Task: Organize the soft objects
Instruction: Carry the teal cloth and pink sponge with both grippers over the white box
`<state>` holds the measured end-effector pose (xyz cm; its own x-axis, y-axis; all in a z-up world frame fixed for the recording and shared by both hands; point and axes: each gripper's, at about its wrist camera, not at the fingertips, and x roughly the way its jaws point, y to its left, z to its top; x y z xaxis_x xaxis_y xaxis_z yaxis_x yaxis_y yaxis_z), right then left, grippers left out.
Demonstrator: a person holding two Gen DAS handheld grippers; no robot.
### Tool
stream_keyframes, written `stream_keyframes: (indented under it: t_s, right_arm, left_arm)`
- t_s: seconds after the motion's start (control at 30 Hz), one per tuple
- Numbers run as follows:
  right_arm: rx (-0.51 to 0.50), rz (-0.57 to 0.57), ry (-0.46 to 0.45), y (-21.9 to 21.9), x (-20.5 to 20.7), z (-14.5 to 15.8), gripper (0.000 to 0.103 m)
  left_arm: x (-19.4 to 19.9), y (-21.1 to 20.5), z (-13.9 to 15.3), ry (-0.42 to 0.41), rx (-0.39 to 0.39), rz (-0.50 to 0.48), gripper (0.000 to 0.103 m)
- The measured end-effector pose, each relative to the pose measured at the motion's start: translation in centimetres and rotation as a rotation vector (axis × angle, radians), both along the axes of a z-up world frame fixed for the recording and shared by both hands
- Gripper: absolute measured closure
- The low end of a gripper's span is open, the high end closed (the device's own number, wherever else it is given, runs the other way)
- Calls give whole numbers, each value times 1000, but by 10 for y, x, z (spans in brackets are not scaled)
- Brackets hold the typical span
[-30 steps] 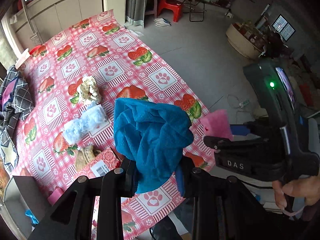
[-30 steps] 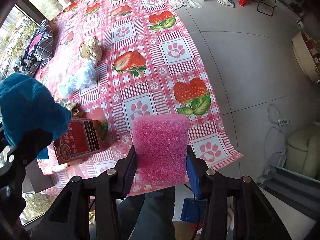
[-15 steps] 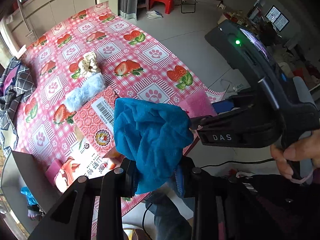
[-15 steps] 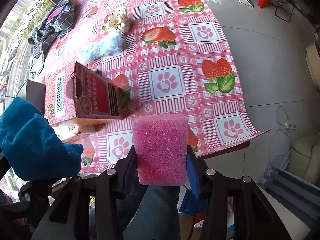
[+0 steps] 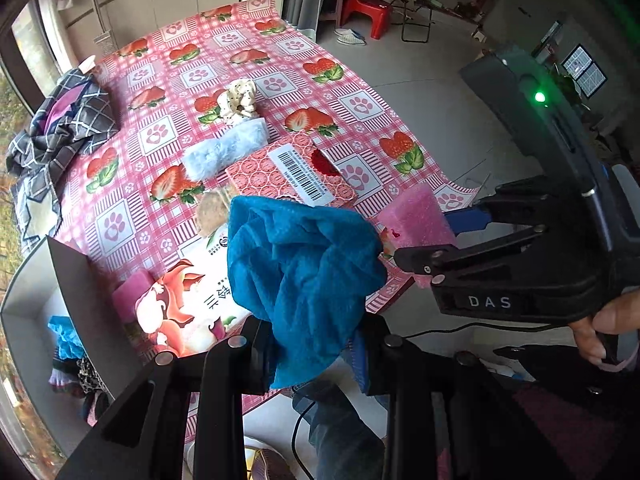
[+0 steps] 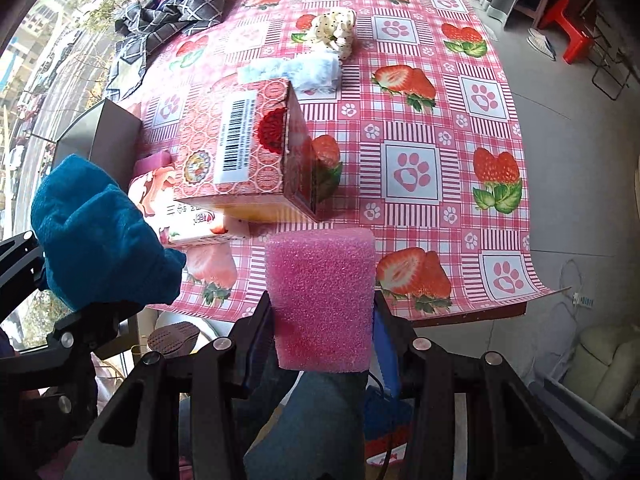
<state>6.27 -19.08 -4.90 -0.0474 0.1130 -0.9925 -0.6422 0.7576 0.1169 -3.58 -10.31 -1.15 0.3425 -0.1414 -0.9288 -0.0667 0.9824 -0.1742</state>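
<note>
My left gripper (image 5: pixel 312 344) is shut on a crumpled blue towel (image 5: pixel 300 272), held in the air off the table's near edge; the towel also shows in the right wrist view (image 6: pixel 96 240). My right gripper (image 6: pixel 322 332) is shut on a pink sponge (image 6: pixel 322 300), held just off the near edge; it also shows in the left wrist view (image 5: pixel 416 220). On the strawberry tablecloth (image 6: pixel 440 92) lie a fluffy light-blue cloth (image 5: pixel 224 154) and a cream dotted scrunchie (image 5: pixel 240 100).
A red patterned carton (image 6: pixel 248 148) lies on a white printed box (image 5: pixel 188 300). A grey open box (image 5: pixel 44 308) at the left holds a blue cloth and other items. A checked dark garment (image 5: pixel 60 128) lies far left. A pink sponge (image 5: pixel 128 292) rests beside the box.
Both grippers have pulled back toward the table's near edge and a little left, with the towel and the sponge still held. The carton and grey box have come into view.
</note>
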Motion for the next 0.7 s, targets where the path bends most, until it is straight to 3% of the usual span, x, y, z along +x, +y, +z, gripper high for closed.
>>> stream_keyframes:
  t_s: [0.7]
  right_arm:
    - [12,164,-31,52,-37,9,56]
  left_arm:
    - [-35,43,0,-1,5,137,70]
